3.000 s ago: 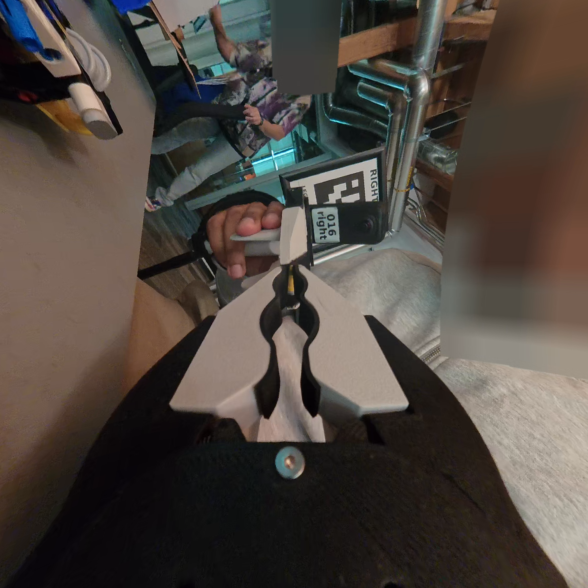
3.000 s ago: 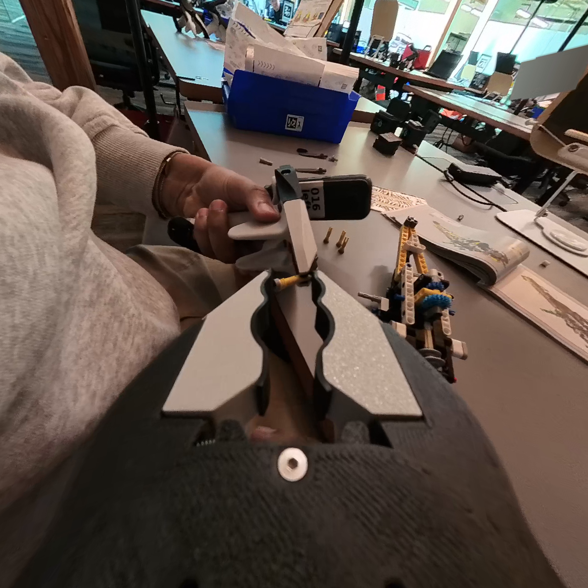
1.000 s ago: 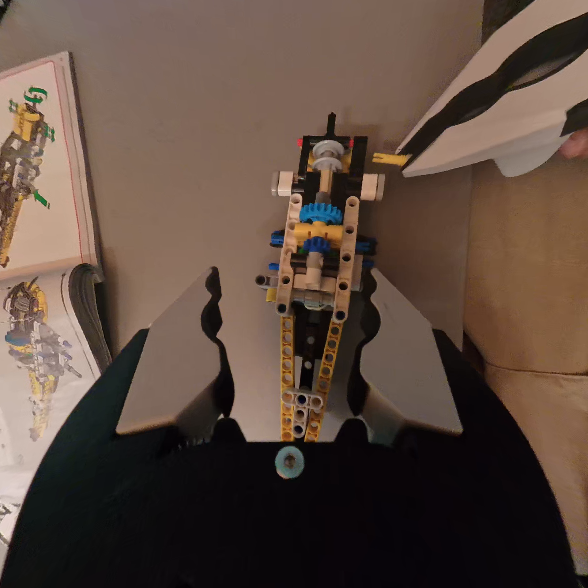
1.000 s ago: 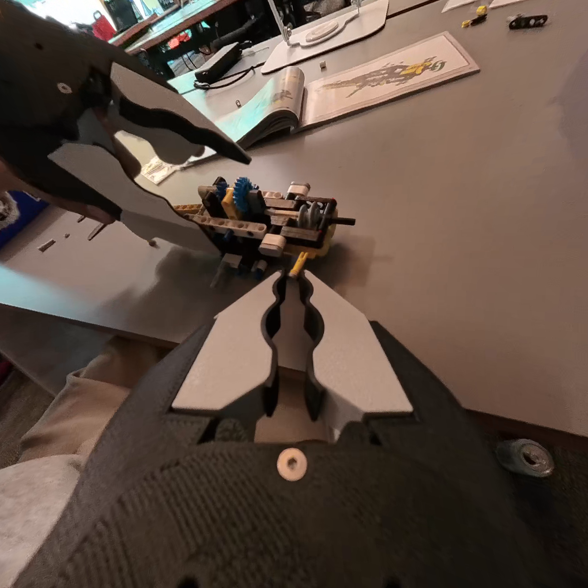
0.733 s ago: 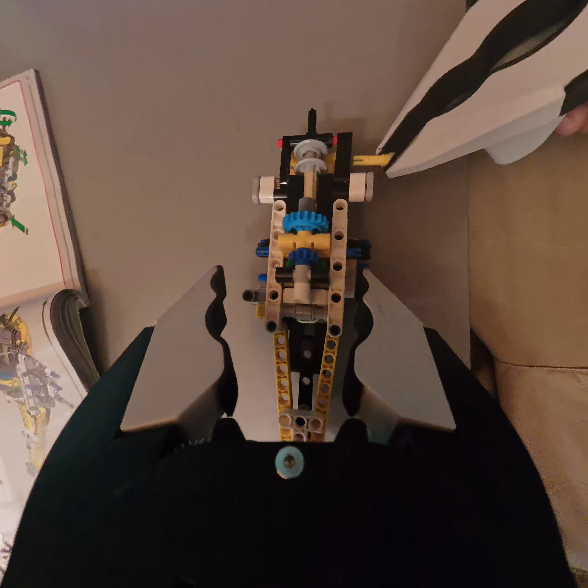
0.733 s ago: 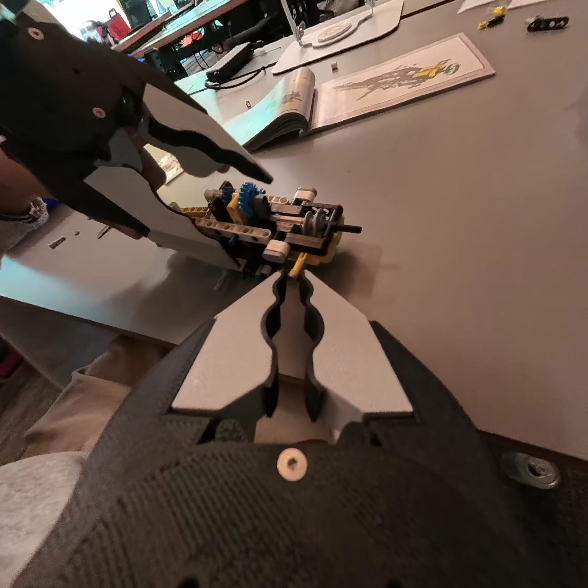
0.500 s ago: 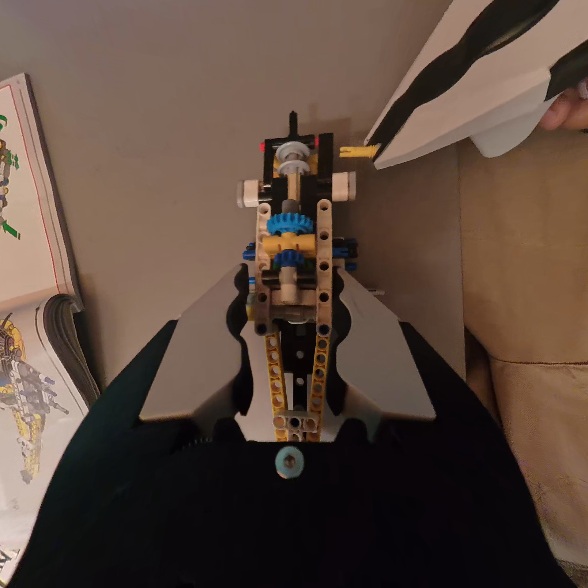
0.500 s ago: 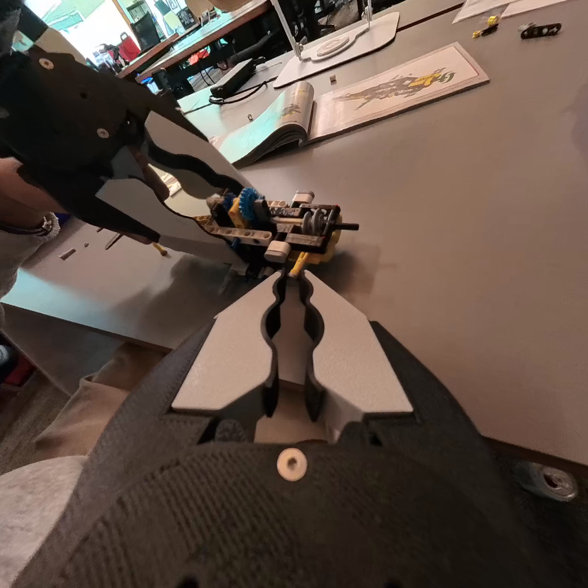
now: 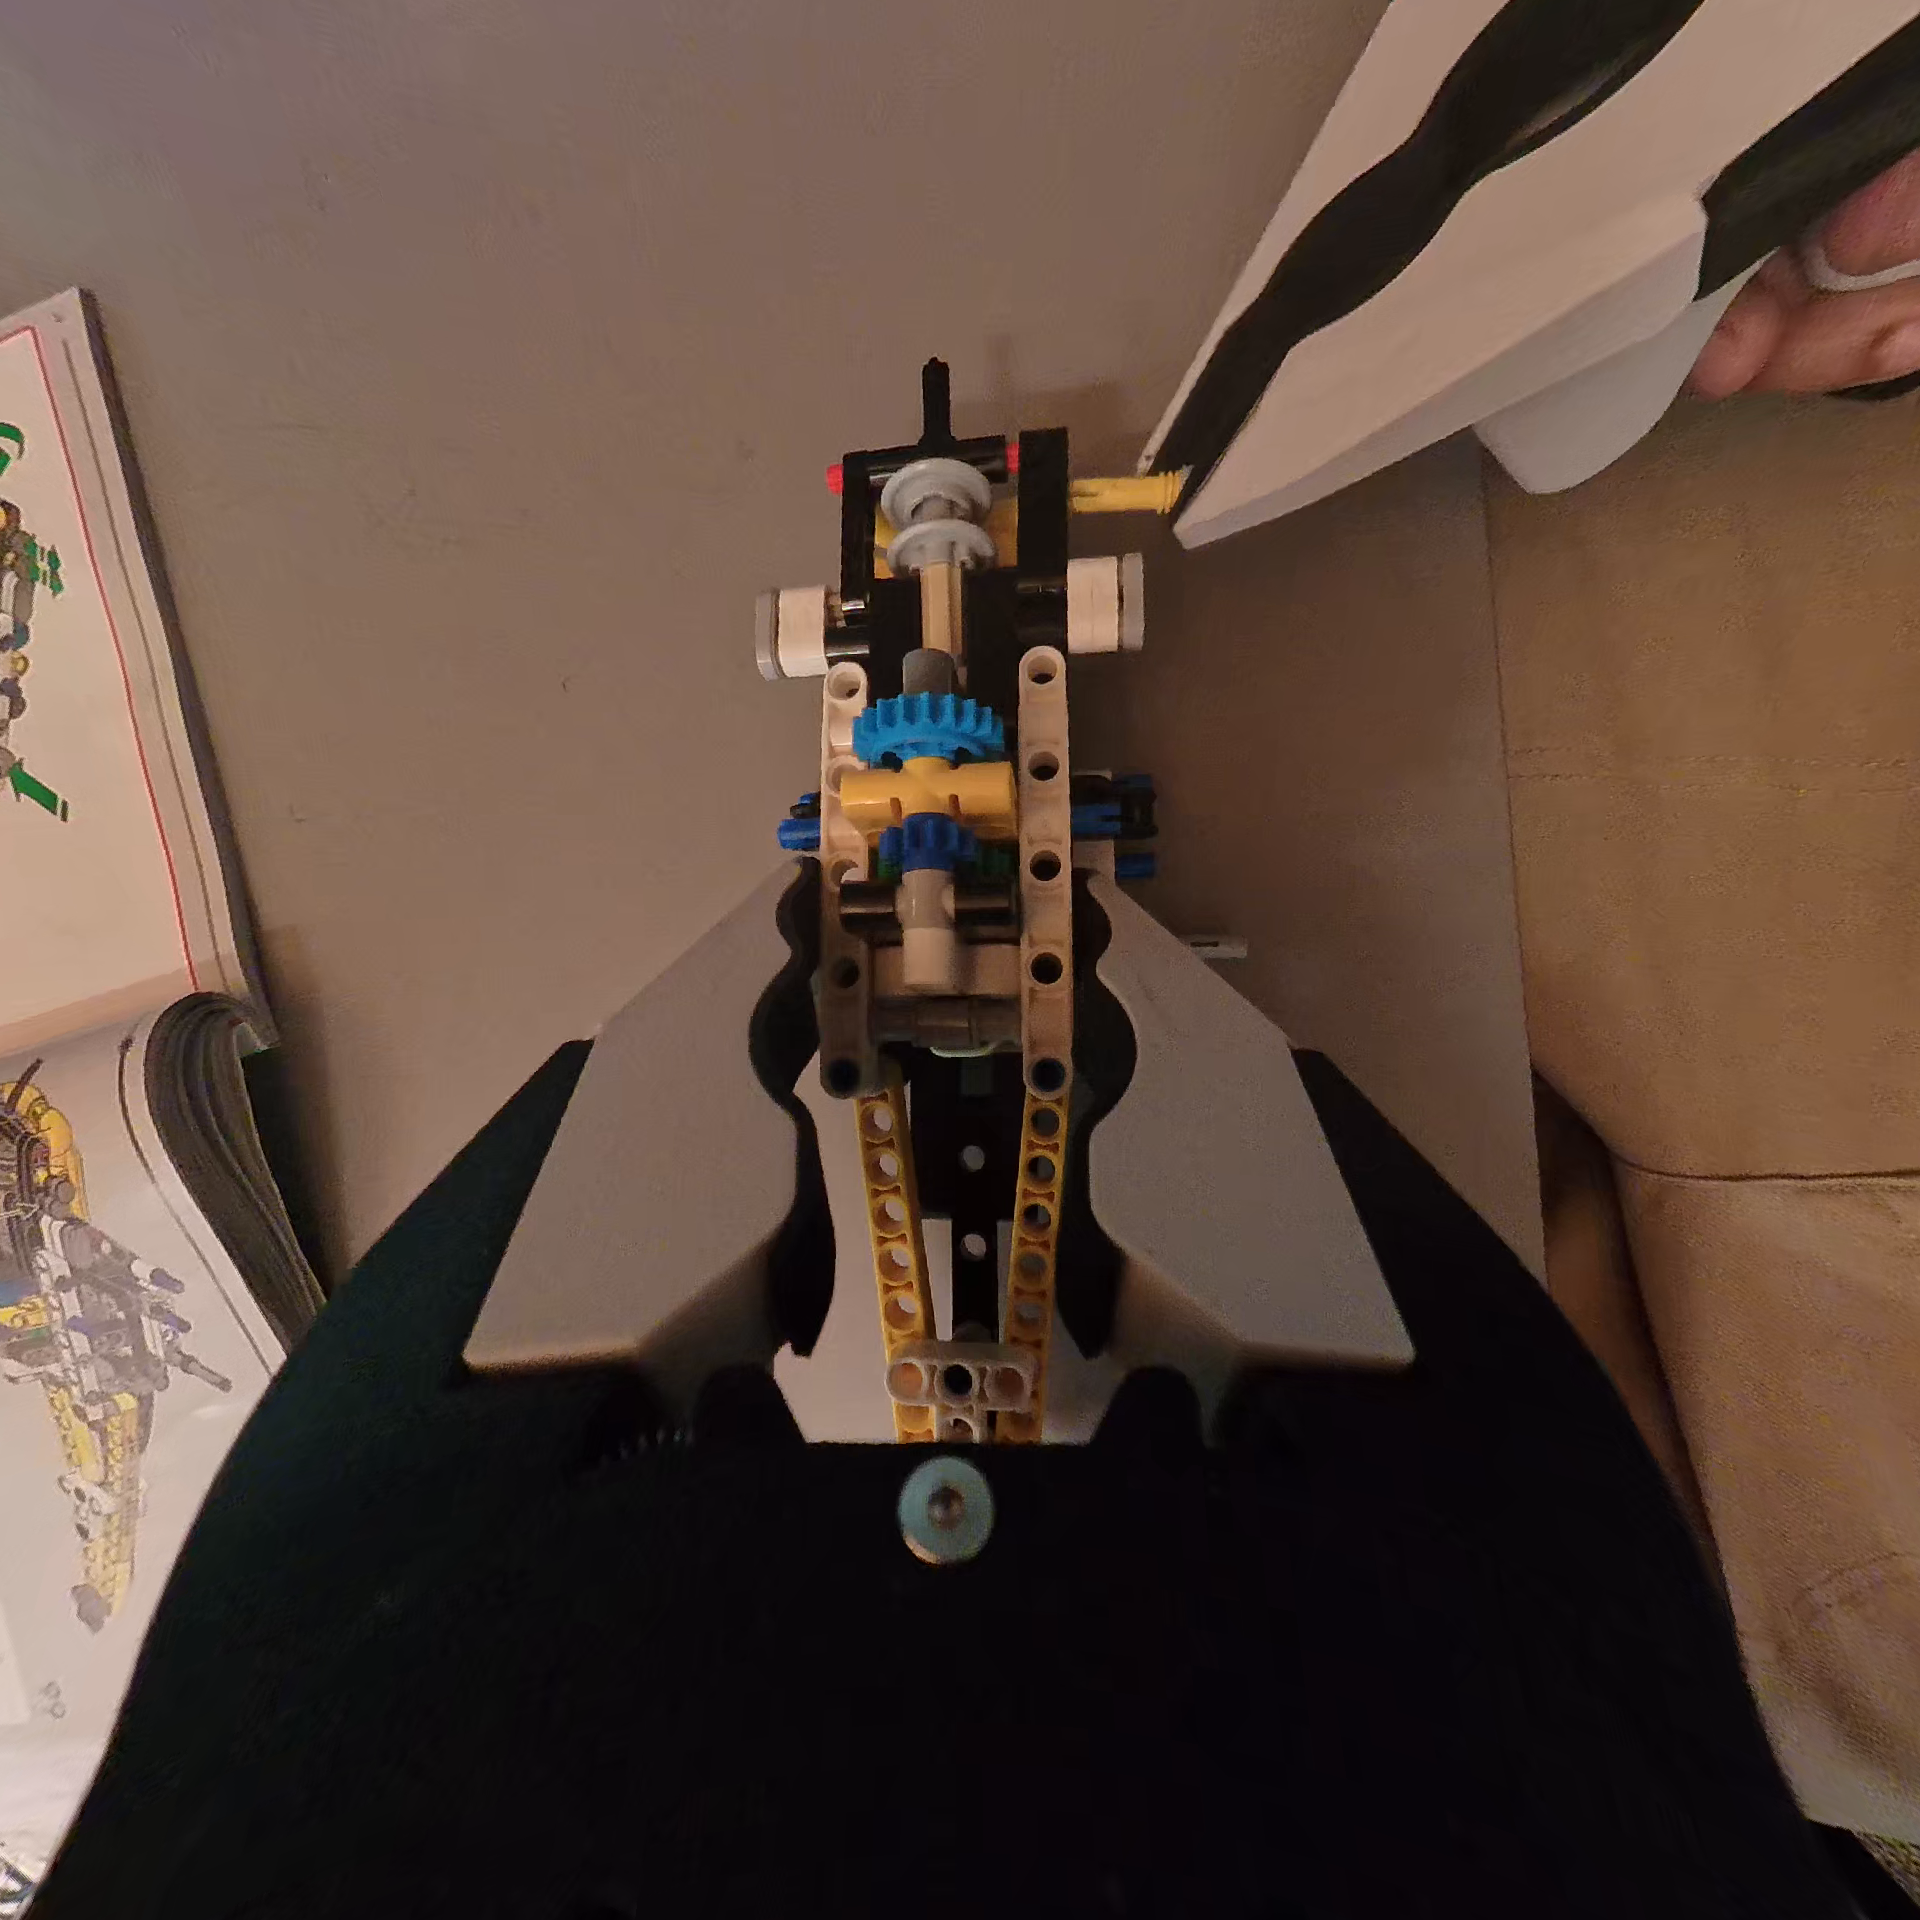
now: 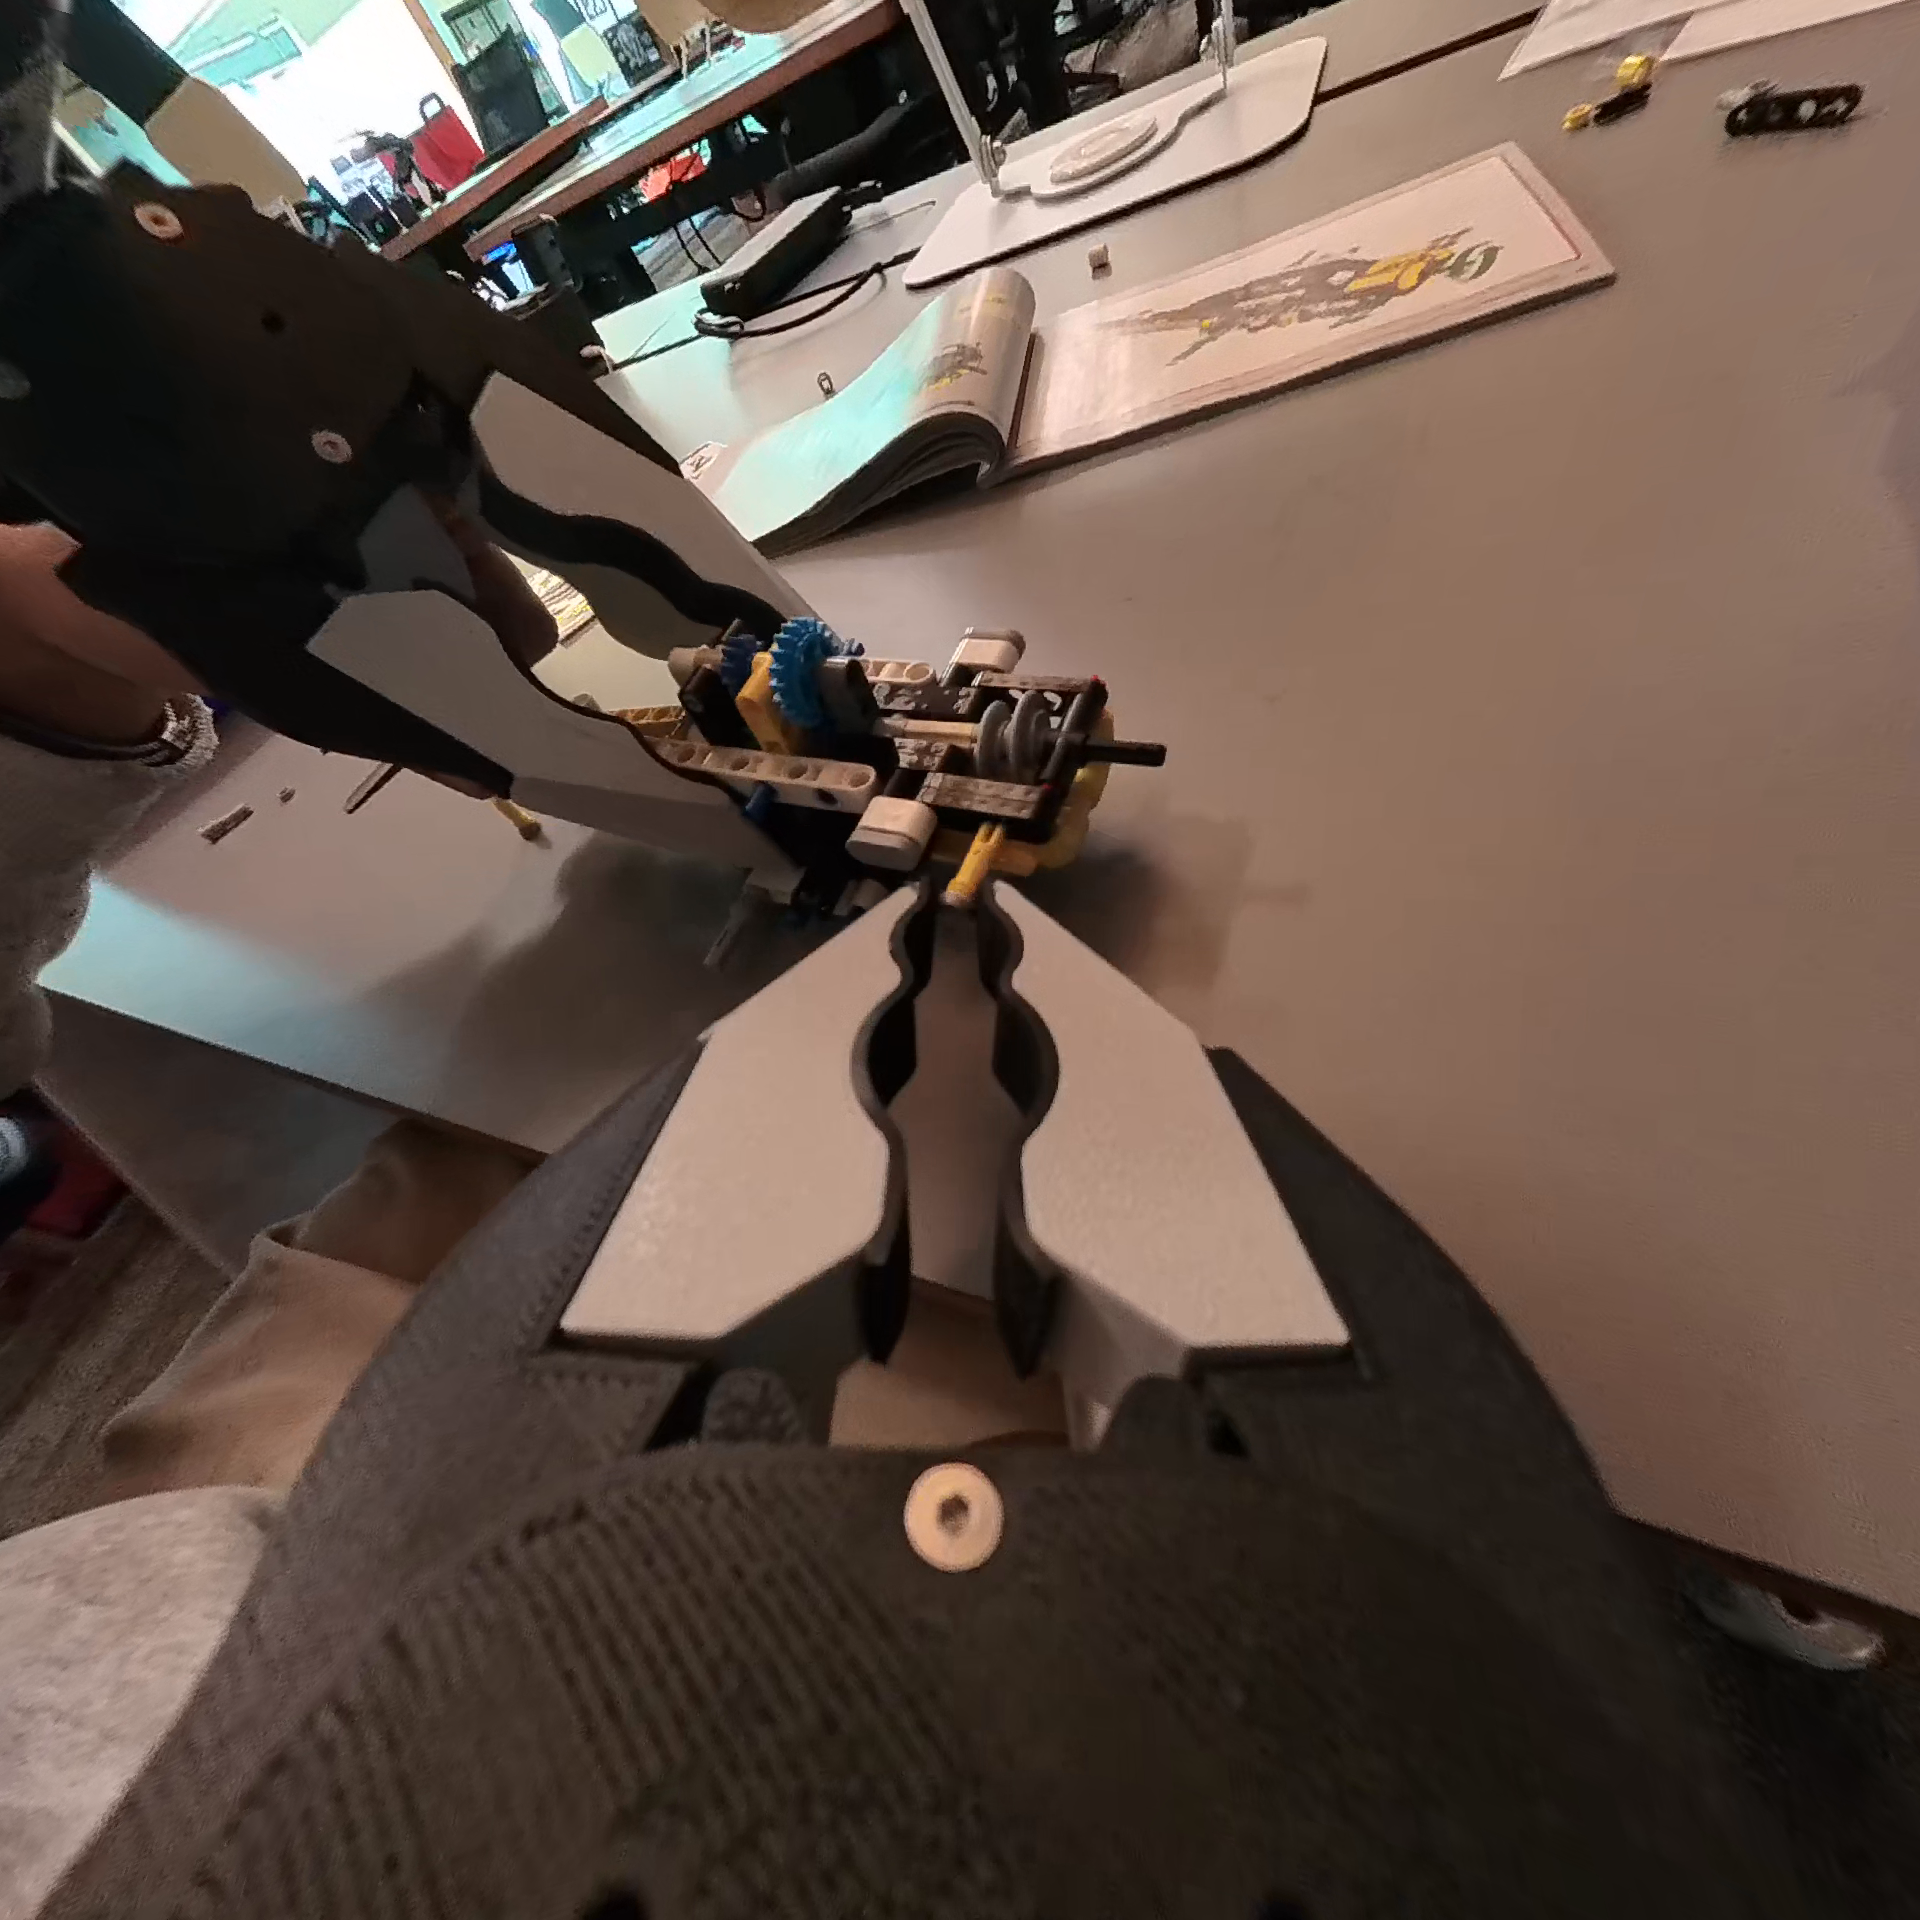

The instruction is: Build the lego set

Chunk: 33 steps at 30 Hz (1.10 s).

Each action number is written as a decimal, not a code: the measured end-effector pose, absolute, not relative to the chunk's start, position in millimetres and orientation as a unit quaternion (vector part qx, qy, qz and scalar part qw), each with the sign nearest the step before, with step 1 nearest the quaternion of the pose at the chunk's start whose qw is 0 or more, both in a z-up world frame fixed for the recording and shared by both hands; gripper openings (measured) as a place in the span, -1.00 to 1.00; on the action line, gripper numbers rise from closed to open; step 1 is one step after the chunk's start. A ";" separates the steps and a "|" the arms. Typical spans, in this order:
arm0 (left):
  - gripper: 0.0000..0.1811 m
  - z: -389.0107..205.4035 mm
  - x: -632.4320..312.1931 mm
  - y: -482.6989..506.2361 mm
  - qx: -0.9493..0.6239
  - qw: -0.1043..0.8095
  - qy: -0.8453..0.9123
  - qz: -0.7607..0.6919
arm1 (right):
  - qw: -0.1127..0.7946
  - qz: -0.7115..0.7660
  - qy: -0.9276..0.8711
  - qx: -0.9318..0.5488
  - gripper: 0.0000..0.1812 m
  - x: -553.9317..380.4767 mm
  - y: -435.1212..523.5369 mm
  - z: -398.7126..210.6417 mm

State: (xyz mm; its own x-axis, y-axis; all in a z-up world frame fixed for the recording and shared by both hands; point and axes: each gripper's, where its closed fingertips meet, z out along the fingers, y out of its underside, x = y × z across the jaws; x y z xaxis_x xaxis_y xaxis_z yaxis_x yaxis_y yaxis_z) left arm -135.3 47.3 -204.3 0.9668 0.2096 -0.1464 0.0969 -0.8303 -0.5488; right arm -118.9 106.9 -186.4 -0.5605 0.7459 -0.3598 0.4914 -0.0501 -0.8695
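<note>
**A:** Where's the model right now?

**B:** The lego model point(image 9: 940, 831) sits on the bench point(image 10: 1455, 727), close to its near edge, with the open instruction booklet point(image 10: 935, 395) well beyond it. My left tongs point(image 9: 940, 914) are clenched on the model's two pale side beams, just behind the blue gears point(image 9: 920, 732). My right tongs point(image 10: 956, 899) are pinched on a yellow pin point(image 10: 971, 857), whose free end is at the black frame point(image 9: 1042, 499) on the model's front, beside the white roller point(image 10: 894, 826).

**B:** Is the pin in the hole?

**A:** I think its tip is touching or just entering, but the right wrist view is blurred there, so I can't swear to it.

**A:** How will it handle?

**B:** In my judgement it's light and stiff, but only friction-fitted, so a hard sideways shove could pop the beams or skew the gear axle. Holding the side beams looks right: it braces the frame against the push. The pin is small and slick; I'd keep it square to the hole.
</note>
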 end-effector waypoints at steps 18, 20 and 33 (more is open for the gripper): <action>-0.49 -204.3 -131.4 47.3 -0.953 0.279 -0.049 0.106 | 0.107 0.556 -0.704 -0.429 -0.93 -119.0 104.0 -186.5; -0.49 -204.4 -130.6 47.4 -0.953 0.279 -0.048 0.105 | 0.110 0.554 -0.705 -0.428 -0.93 -119.6 103.8 -186.7; -0.49 -204.1 -132.3 45.2 -0.952 0.281 -0.057 0.108 | 0.110 0.548 -0.756 -0.340 -0.51 -107.3 107.6 -183.1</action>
State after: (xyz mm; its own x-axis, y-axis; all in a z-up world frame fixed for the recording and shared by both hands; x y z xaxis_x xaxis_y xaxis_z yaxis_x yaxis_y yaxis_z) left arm -132.3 45.2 -204.1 0.9701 0.1690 -0.1740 0.0476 -0.8359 -0.5468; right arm -107.3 107.6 -183.1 -0.7442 0.6350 -0.2073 0.3948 0.1678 -0.9033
